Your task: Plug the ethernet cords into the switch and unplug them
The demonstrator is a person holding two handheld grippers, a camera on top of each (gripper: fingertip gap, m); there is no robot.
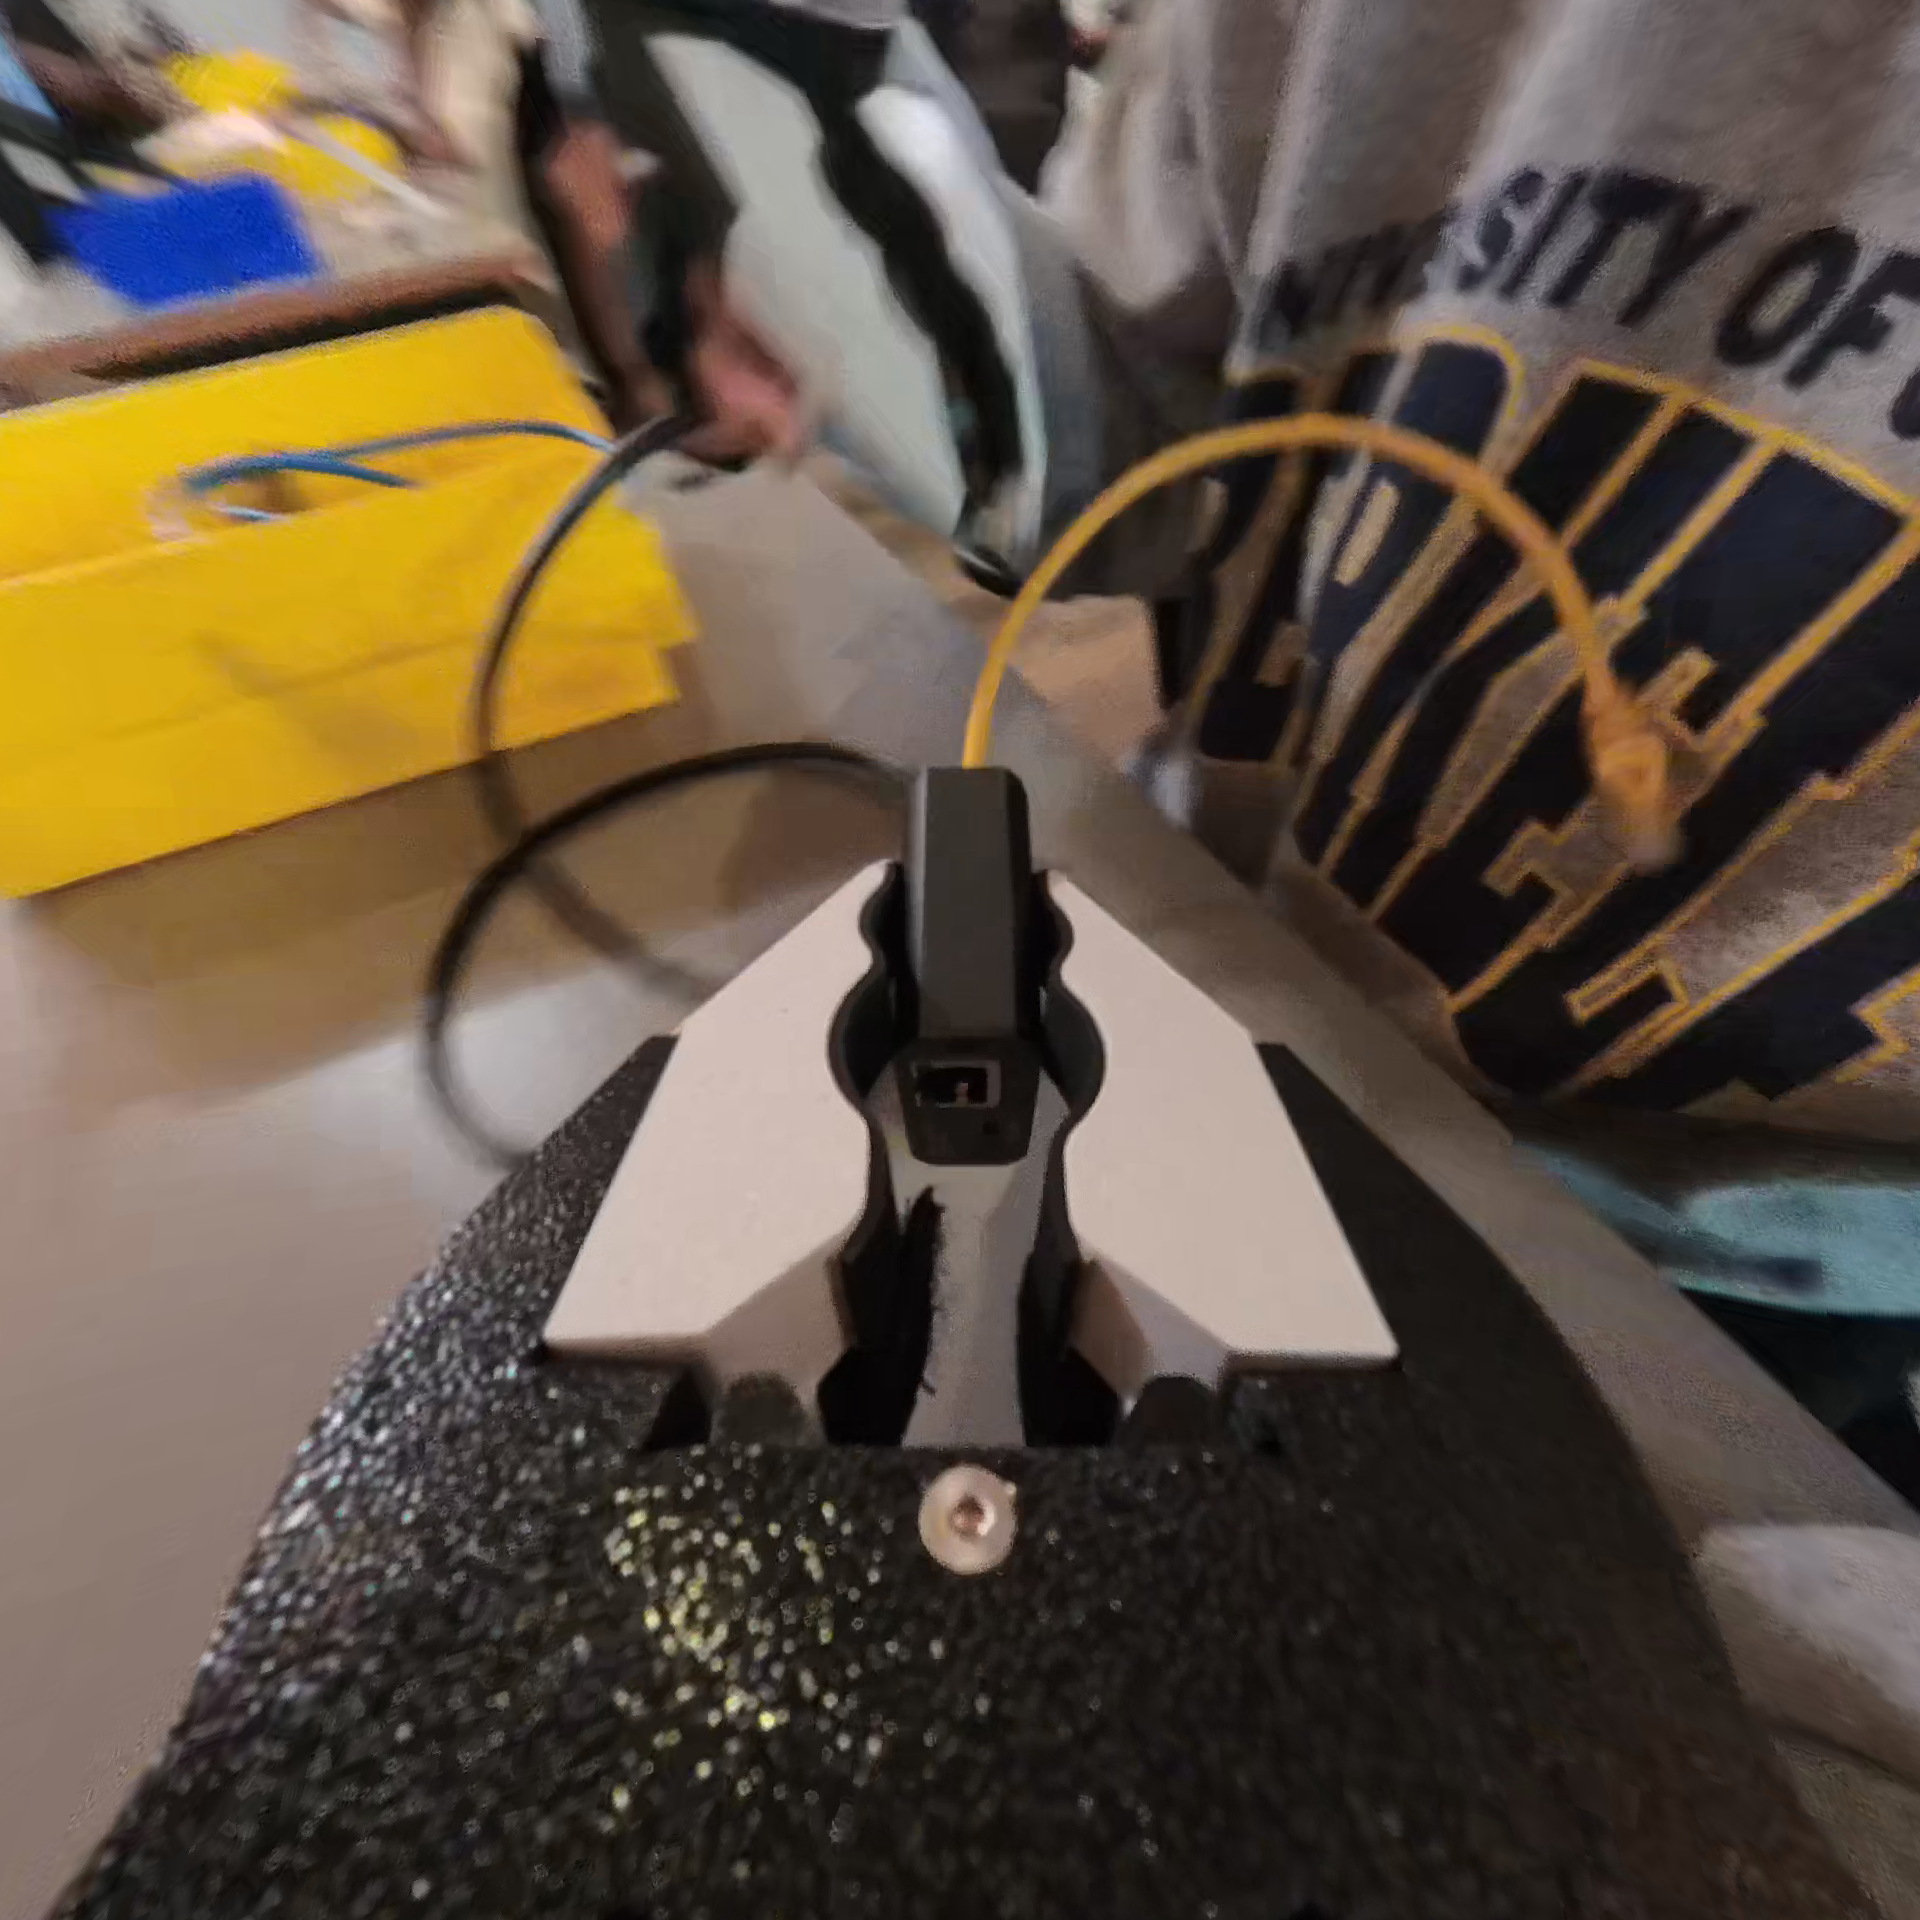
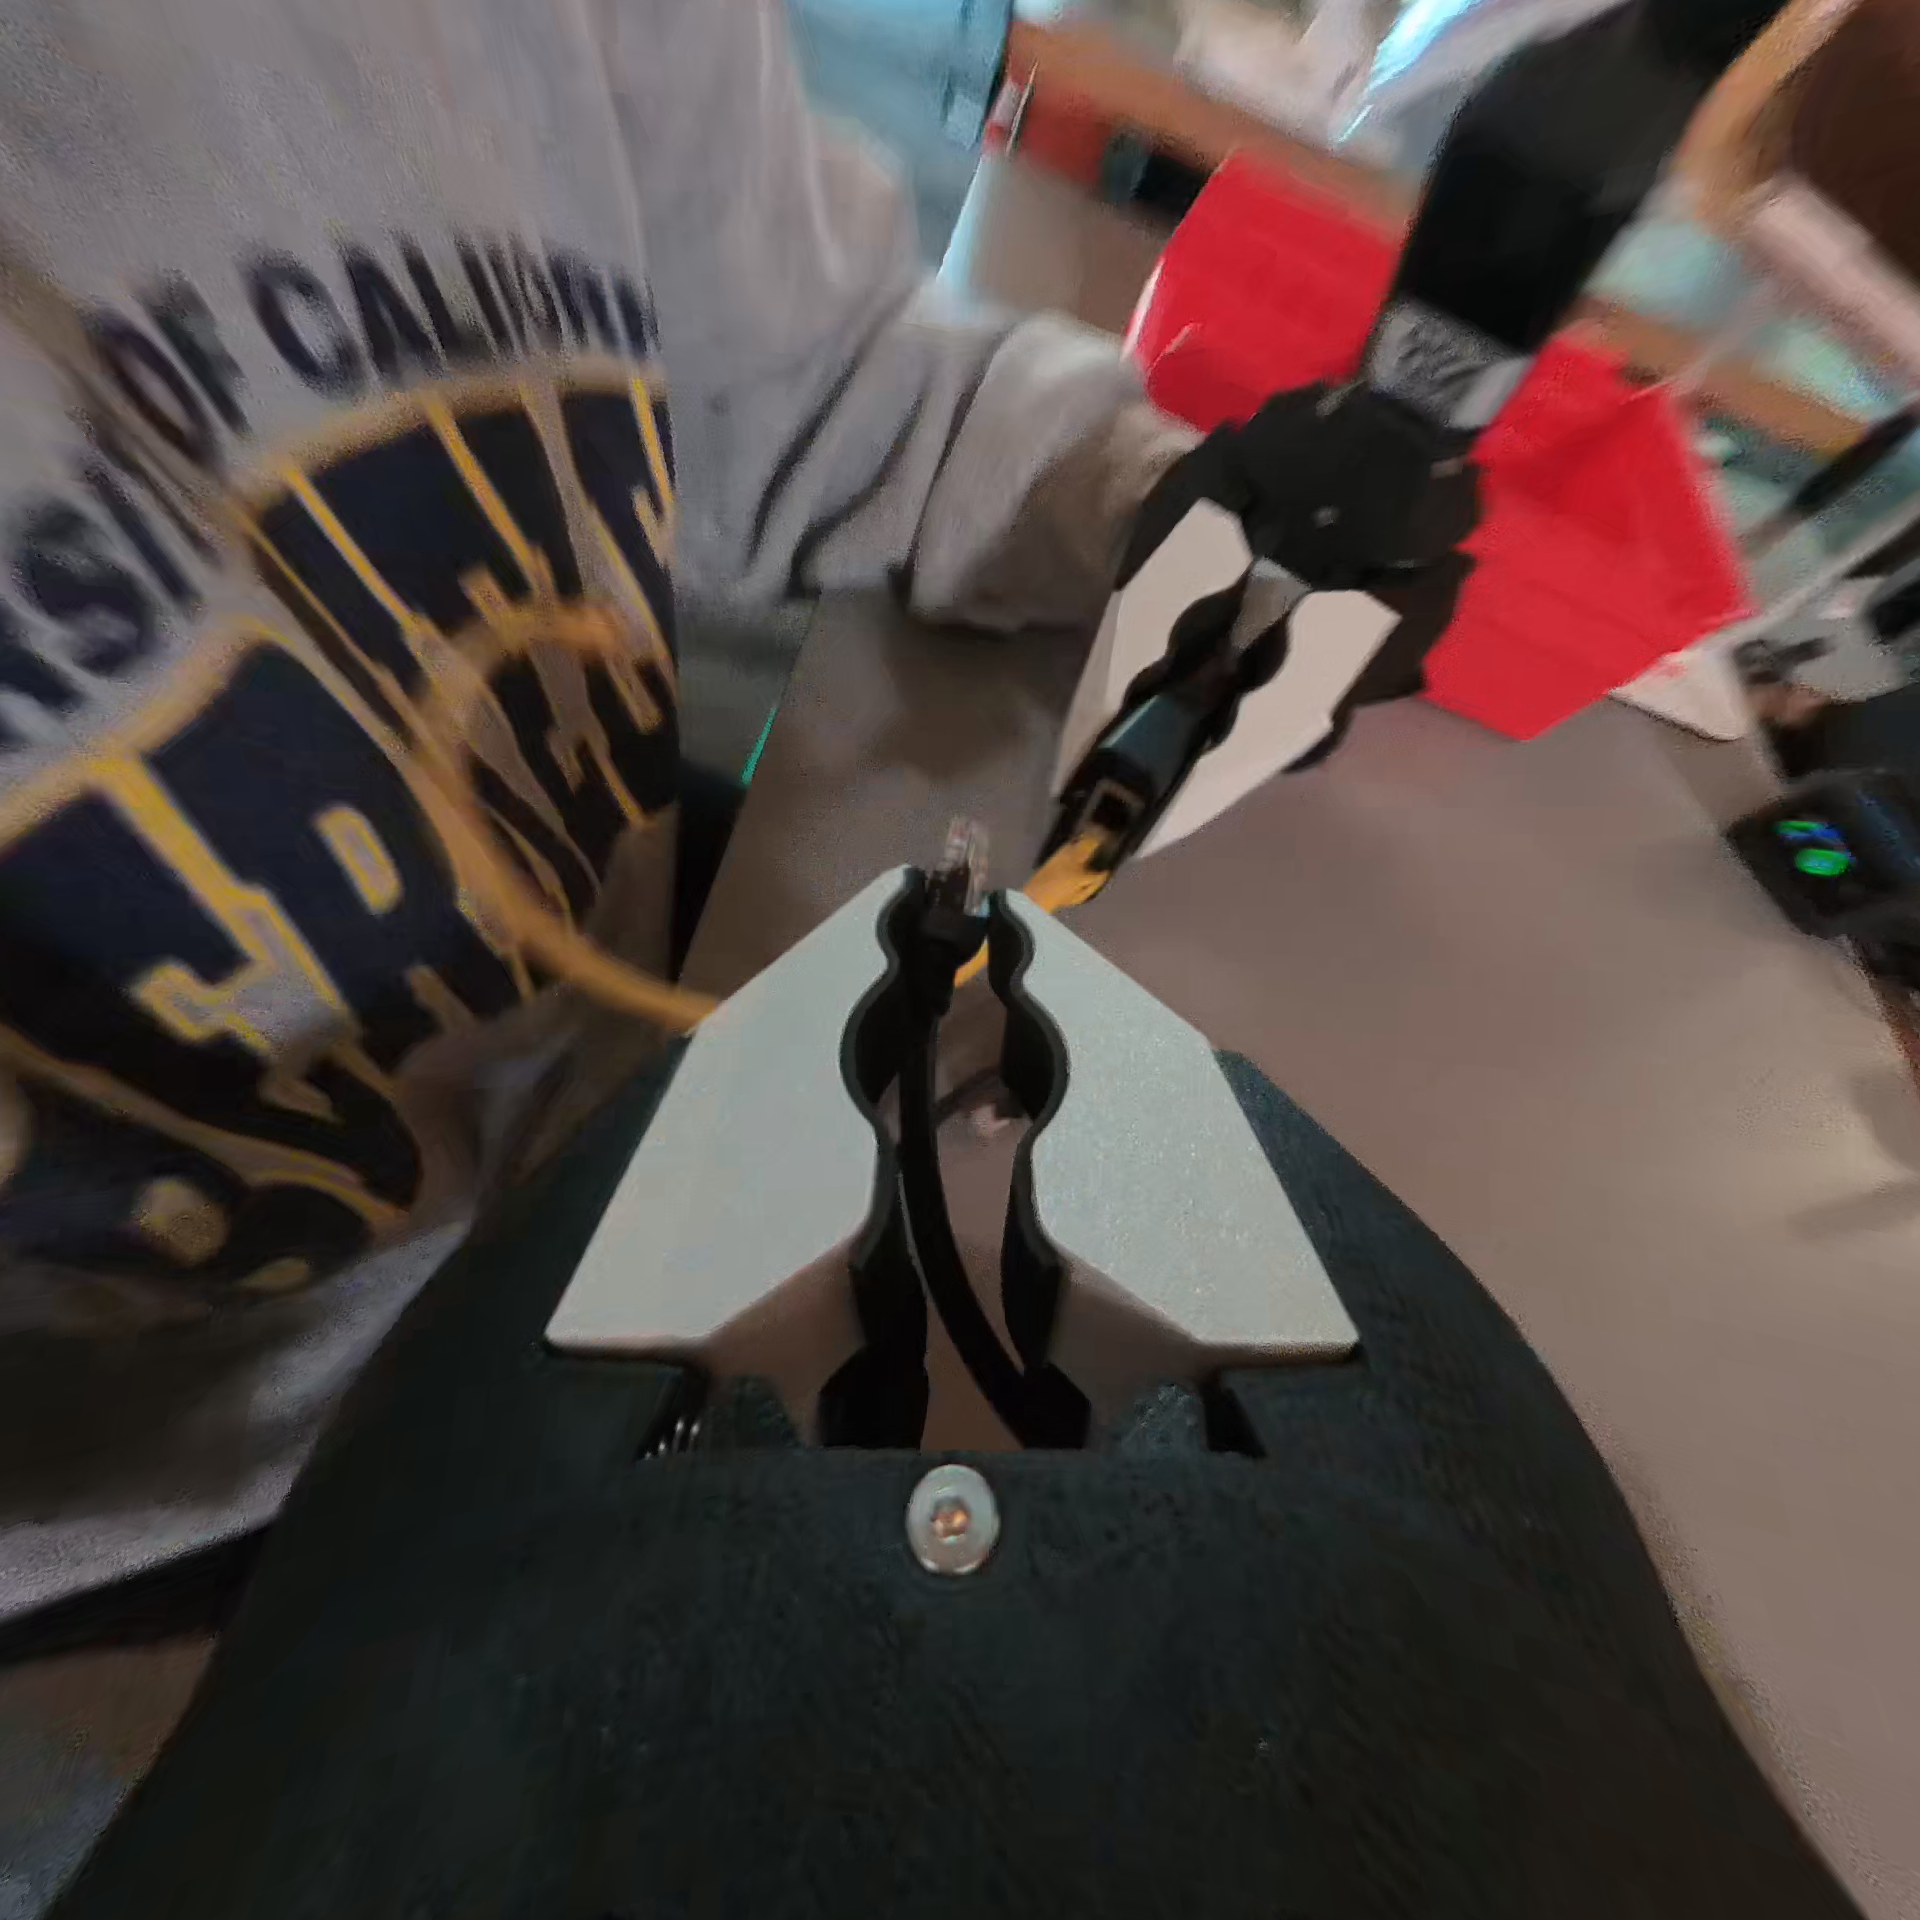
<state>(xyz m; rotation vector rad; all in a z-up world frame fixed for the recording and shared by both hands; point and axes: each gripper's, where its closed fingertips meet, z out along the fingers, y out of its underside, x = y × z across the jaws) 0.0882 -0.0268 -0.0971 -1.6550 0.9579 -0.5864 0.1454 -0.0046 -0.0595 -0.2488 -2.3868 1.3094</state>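
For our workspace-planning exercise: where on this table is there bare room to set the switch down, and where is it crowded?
Free: the bare table right of the right gripper, short of the red bag. Crowded: near the yellow box, where the black cord loops, and the edge by the person's sweatshirt, where the yellow cord arcs.

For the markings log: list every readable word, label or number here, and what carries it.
Grey sweatshirt: large dark-blue and gold chest lettering, readable, but I do not copy its wording.
Black switch in the left gripper: no readable marking.
Black ethernet cord in the right gripper: none.
Yellow box, red bag: none visible.
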